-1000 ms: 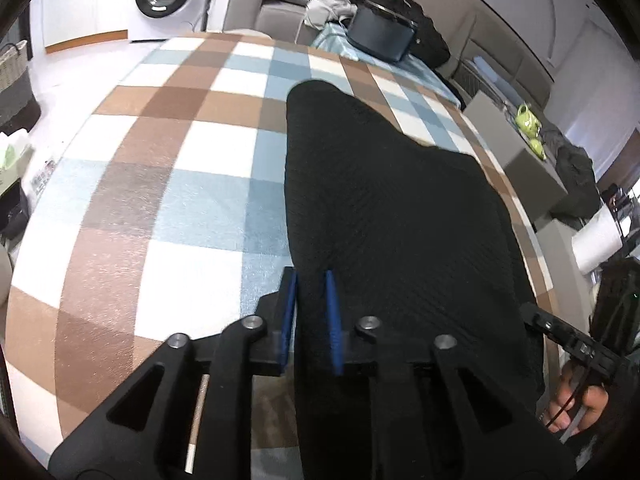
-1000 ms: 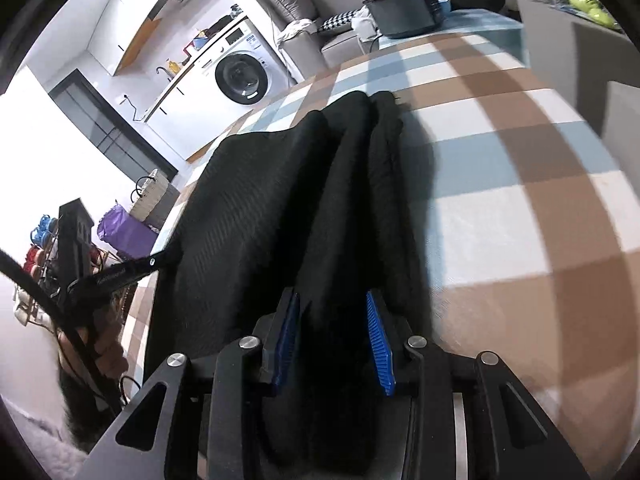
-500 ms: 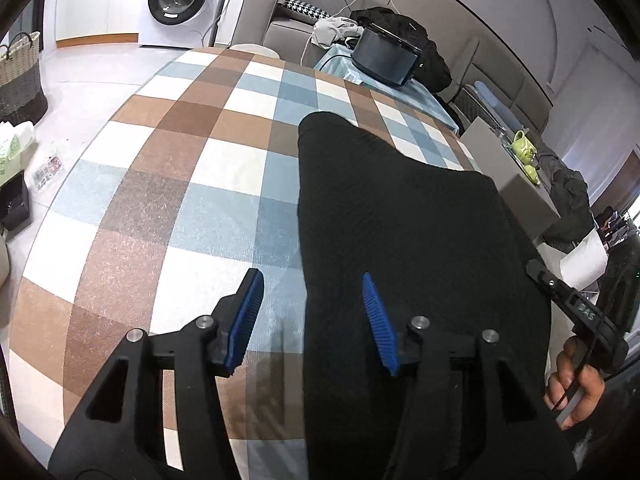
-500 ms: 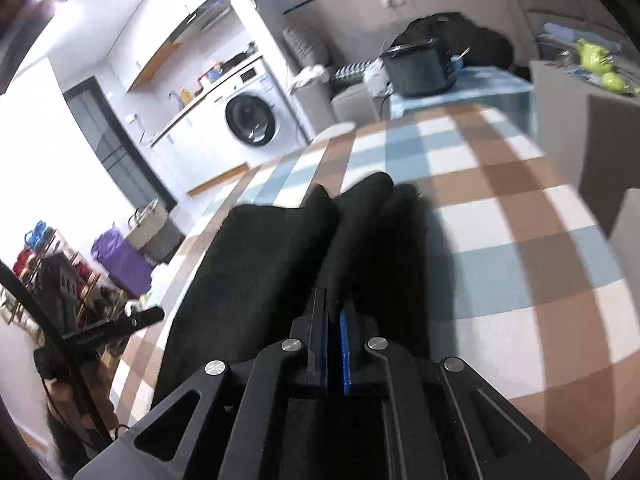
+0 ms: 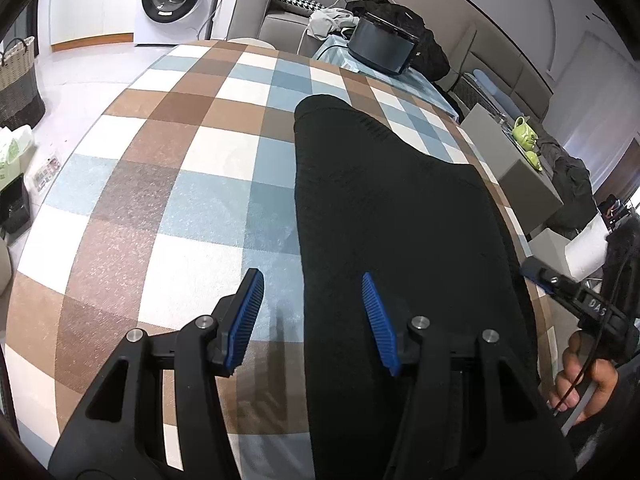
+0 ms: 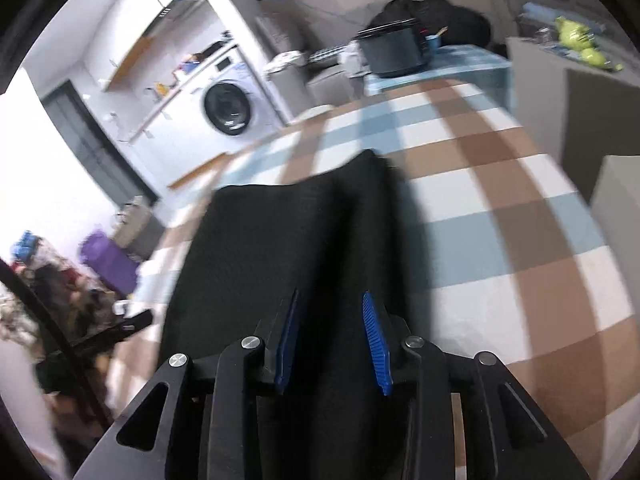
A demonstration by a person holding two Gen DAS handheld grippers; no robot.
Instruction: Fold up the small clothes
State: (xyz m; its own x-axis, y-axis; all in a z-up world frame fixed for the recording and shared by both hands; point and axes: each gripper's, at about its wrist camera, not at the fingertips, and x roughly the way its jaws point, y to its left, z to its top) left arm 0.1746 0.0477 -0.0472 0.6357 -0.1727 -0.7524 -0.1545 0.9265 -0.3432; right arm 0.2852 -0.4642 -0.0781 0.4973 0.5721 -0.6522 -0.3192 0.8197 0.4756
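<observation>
motion blur is smearing the right wrist view, the black garment (image 6: 280,248) is running off the bottom edge, its near hem hiding behind the right gripper (image 6: 330,344).

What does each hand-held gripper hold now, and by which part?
Nothing is held. The left hand-held gripper stands open over the black garment's left edge; the right hand-held gripper is opening, fabric between its pads but not pressed.

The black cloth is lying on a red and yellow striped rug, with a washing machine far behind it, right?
Not quite. The rug under the black cloth is checked in brown, blue and white, not red and yellow striped. The left wrist view shows it, with the washing machine far behind.
</observation>
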